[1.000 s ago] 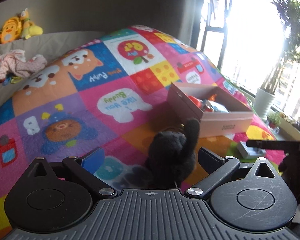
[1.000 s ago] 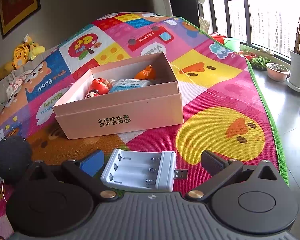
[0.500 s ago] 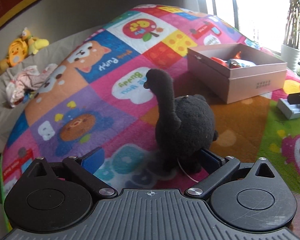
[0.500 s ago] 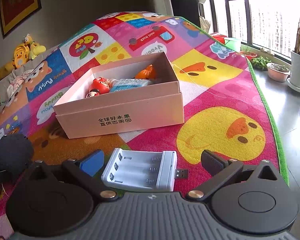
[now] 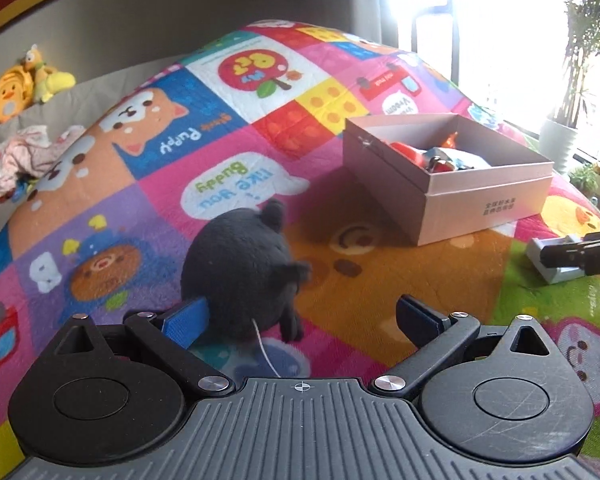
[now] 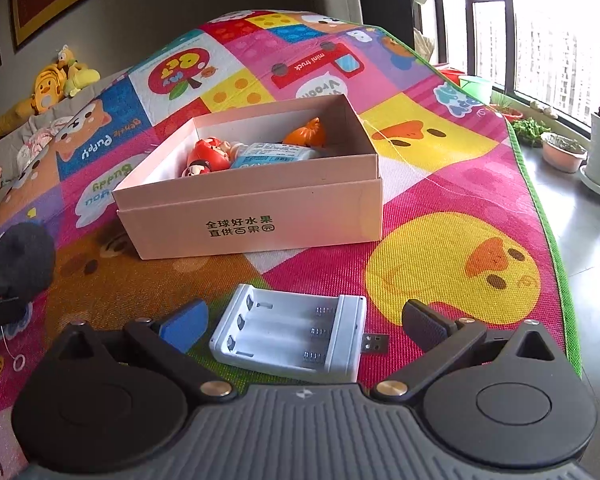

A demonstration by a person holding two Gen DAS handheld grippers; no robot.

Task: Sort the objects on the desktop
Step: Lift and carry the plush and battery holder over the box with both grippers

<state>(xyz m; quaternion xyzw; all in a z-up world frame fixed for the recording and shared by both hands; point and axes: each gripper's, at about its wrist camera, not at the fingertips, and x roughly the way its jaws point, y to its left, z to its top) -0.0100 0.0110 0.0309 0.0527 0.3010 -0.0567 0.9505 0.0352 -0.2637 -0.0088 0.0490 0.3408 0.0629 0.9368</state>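
Now that the black plush toy (image 5: 240,268) has tipped over, we are keeping both tools, left tool (image 5: 304,320) and right tool (image 6: 304,320), wide open, gripping nothing, so it is still waiting for the box (image 6: 260,216).

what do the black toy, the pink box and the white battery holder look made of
Black toy: soft plush, with a fuzzy matte nap.
Pink box: likely cardboard, with thin folded walls and a matte printed face.
White battery holder: seemingly hard moulded plastic, smooth with a slight sheen, with metal springs in its slots.

Black plush toy (image 5: 240,272), pink box (image 6: 256,216), white charger (image 6: 292,336), multicoloured cartoon mat (image 6: 440,264).
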